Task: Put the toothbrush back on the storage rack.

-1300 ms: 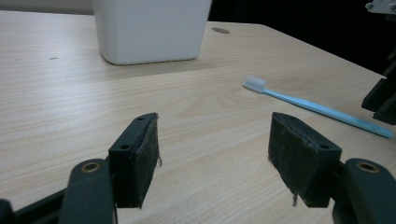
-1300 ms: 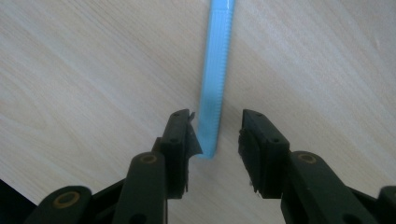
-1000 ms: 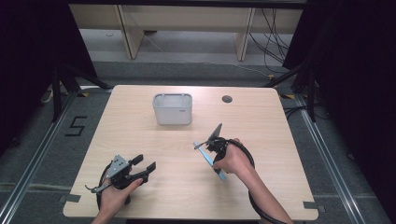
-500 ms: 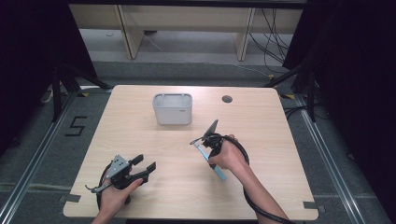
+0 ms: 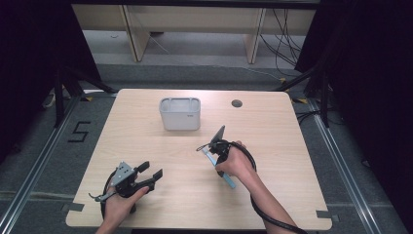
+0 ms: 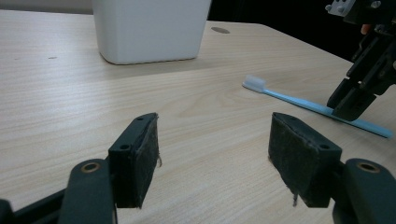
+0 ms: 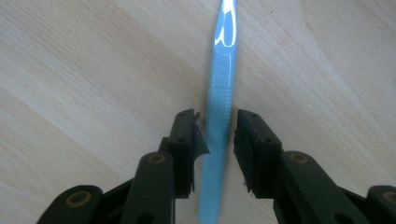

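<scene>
A light blue toothbrush (image 5: 229, 181) (image 6: 299, 103) (image 7: 223, 70) lies flat on the wooden table (image 5: 292, 146), right of centre, with its white head towards the white bin (image 5: 180, 117) (image 6: 149, 28). My right gripper (image 5: 216, 156) (image 7: 219, 135) (image 6: 352, 105) points down over the handle. Its jaws have just been closing and stand one on each side of the handle, a sliver of gap still showing. My left gripper (image 5: 150, 170) (image 6: 215, 154) rests low near the front left of the table, open, with nothing between its jaws.
The white bin stands at the middle back of the table. A round cable hole (image 5: 237, 103) (image 6: 219, 30) sits to its right. Bare wood lies between the two grippers. The table's front edge is close behind the left hand.
The right gripper has shifted slightly left and towards the front, down onto the toothbrush handle. The left gripper has kept still.
</scene>
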### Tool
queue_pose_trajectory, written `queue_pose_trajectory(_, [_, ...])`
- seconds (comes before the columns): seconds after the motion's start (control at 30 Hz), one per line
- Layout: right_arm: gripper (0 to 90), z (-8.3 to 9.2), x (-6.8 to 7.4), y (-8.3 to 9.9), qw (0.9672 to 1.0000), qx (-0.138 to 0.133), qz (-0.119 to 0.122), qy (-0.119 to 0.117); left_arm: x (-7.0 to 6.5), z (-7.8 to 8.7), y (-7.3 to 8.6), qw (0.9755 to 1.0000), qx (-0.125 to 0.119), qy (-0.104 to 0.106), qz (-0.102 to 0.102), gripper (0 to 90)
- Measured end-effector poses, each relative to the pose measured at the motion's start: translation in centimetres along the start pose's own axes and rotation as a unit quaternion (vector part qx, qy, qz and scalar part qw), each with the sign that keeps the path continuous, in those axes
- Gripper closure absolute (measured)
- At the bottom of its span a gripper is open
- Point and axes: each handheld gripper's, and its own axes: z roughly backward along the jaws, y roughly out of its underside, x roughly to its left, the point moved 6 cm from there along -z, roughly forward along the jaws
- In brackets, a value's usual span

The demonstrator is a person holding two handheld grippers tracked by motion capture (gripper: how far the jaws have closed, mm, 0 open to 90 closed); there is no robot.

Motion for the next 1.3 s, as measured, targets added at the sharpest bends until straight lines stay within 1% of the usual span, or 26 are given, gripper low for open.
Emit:
queue_pose_trajectory(0.03, [69.2,0.0,0.2,0.0,0.9999,0.001,-0.011,0.000,0.0,0.0,0.0,1.0000,0.000,0.000,0.000,32.8])
queue_pose_trajectory(0.07, [69.6,-0.1,0.0,0.0,1.0000,-0.001,-0.001,0.003,0.0,0.0,0.0,1.0000,0.000,0.000,0.000,32.8])
queue_pose_trajectory(0.17, [70.4,-0.2,0.0,-0.1,1.0000,0.004,-0.006,0.005,0.0,0.0,0.0,1.0000,0.000,0.000,0.001,32.8])
queue_pose_trajectory(0.2, [70.8,-0.3,-0.2,-0.1,0.9999,0.004,0.009,0.005,0.0,0.0,0.0,1.0000,-0.001,0.000,0.002,32.8])
queue_pose_trajectory(0.23, [71.2,-0.4,0.0,-0.1,1.0000,0.005,0.001,0.003,0.0,0.0,0.0,1.0000,-0.001,0.000,0.002,32.8])
queue_pose_trajectory(0.27, [71.8,-0.5,0.0,-0.1,1.0000,0.005,0.000,-0.001,0.0,0.0,0.0,1.0000,-0.001,0.000,0.002,32.8])
queue_pose_trajectory(0.33, [73.0,-0.5,0.1,-0.1,0.9999,0.005,-0.009,0.003,0.0,0.0,0.0,1.0000,0.000,0.000,0.000,32.8])
queue_pose_trajectory(0.37, [73.0,-0.5,0.1,-0.1,0.9999,0.005,-0.009,0.003,0.0,0.0,0.0,1.0000,0.000,0.000,0.000,32.8])
queue_pose_trajectory(0.4, [74.7,-0.5,0.1,-0.1,0.9999,0.009,-0.007,0.005,0.0,0.0,0.0,1.0000,-0.001,0.000,0.001,32.8])
queue_pose_trajectory(0.5, [77.9,-0.5,0.0,-0.1,0.9999,0.010,-0.009,0.008,0.0,0.0,0.0,1.0000,-0.001,-0.001,0.002,32.8])
queue_pose_trajectory(0.53, [78.5,-0.6,0.0,-0.1,0.9999,0.009,-0.008,0.006,0.0,0.0,0.0,1.0000,-0.001,-0.001,0.001,32.8])
queue_pose_trajectory(0.57, [78.7,-0.6,-0.1,-0.1,1.0000,0.003,-0.005,0.006,0.0,0.0,0.0,1.0000,-0.001,-0.001,0.002,32.8])
queue_pose_trajectory(0.63, [78.9,-0.5,0.1,0.0,0.9997,0.007,-0.024,0.006,0.0,0.0,0.0,1.0000,-0.001,0.001,0.003,32.7])
queue_pose_trajectory(0.67, [79.0,-0.4,0.2,0.0,0.9996,0.008,-0.026,0.005,0.0,0.0,0.0,1.0000,-0.001,0.001,0.003,32.7])
queue_pose_trajectory(0.7, [79.1,-0.4,0.0,0.0,0.9999,0.003,-0.015,0.005,0.0,0.0,0.0,1.0000,-0.001,0.000,0.003,32.7])
queue_pose_trajectory(0.73, [79.2,-0.4,0.1,0.1,0.9996,0.003,-0.027,0.006,0.0,0.1,0.0,1.0000,-0.001,0.000,0.003,32.7])
queue_pose_trajectory(0.77, [79.2,-0.4,0.1,0.1,0.9997,-0.002,-0.025,0.005,0.0,0.1,0.0,1.0000,-0.001,0.000,0.004,32.7])
queue_pose_trajectory(0.8, [79.2,-0.4,-0.1,0.2,0.9998,-0.012,-0.013,0.005,-0.1,0.1,0.0,1.0000,-0.001,0.000,0.005,32.7])
queue_pose_trajectory(0.87, [79.3,-0.1,0.0,0.4,0.9996,-0.019,-0.021,0.006,-0.1,0.1,0.0,1.0000,0.000,0.001,0.004,32.7])
queue_pose_trajectory(0.93, [79.3,0.3,0.0,0.6,0.9993,-0.030,-0.022,0.005,-0.1,0.1,0.0,1.0000,0.000,0.000,0.004,32.7])
queue_pose_trajectory(1.0, [79.4,0.7,0.2,0.9,0.9987,-0.037,-0.036,0.006,-0.1,0.0,0.0,1.0000,-0.001,0.002,0.003,32.7])
queue_pose_trajectory(1.03, [79.3,0.8,0.1,1.0,0.9985,-0.045,-0.030,0.005,-0.1,0.0,0.0,1.0000,0.000,0.002,0.003,32.8])
queue_pose_trajectory(1.1, [79.3,1.1,0.1,1.3,0.9979,-0.053,-0.038,0.002,-0.1,0.0,0.0,1.0000,0.001,0.001,0.002,32.8])
queue_pose_trajectory(1.17, [79.3,1.3,0.1,1.5,0.9971,-0.066,-0.037,0.005,0.0,0.1,0.0,1.0000,0.000,0.000,0.004,32.7])
queue_pose_trajectory(1.2, [79.3,1.3,0.0,1.7,0.9963,-0.075,-0.042,0.007,0.0,0.1,0.0,1.0000,0.000,-0.001,0.005,32.8])
queue_pose_trajectory(1.3, [79.3,1.6,-0.1,2.1,0.9943,-0.102,-0.031,0.000,0.0,0.0,0.0,1.0000,-0.001,0.001,0.005,32.7])
